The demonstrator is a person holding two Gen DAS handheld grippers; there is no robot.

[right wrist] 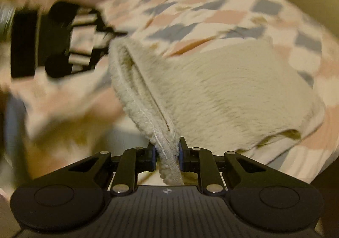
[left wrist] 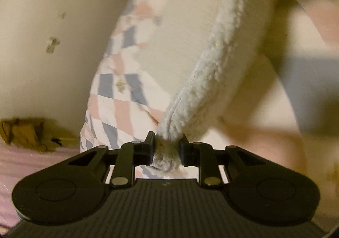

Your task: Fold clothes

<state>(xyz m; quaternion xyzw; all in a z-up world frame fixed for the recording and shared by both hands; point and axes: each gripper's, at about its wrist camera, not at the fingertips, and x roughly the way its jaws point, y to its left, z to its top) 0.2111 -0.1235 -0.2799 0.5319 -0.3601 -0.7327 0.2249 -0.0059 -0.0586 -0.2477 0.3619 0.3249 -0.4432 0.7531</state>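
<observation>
Pink striped bedding (left wrist: 12,166) shows low at the left wrist view's edge, w/ a cream wall (left wrist: 42,47) behind and a brownish crumpled heap (left wrist: 23,132) by the wall's foot; can't tell what that heap is.

Left tool (left wrist: 167,151) is clamped on the fleecy rolled edge (left wrist: 211,64) of the garment (left wrist: 127,94); right tool (right wrist: 167,153) is pinched shut on the same kind of thick fleecy hem (right wrist: 144,100). Both bite the trim, prob. because it's the thickest, firmest bit and won't slip out the way a single thin layer would. Each tool shows blurred in the other's view, so the two grips are fairly close along one edge. My read: the piece is held up and stretched between them to get it straight for a fold.

Garment hangs off both tools, lifted, w/ its bulk draping away from the cameras. Outer face is smooth cloth printed in pink, grey-blue and white diamonds. Inner face (right wrist: 233,89) is pale cream plush, deep-piled, soft. Edge is a fat rolled fleece band w/ a stitched seam down it. Looks bulky and floppy, so it'll likely sag between grips. Much of the frame is motion-blurred.
</observation>
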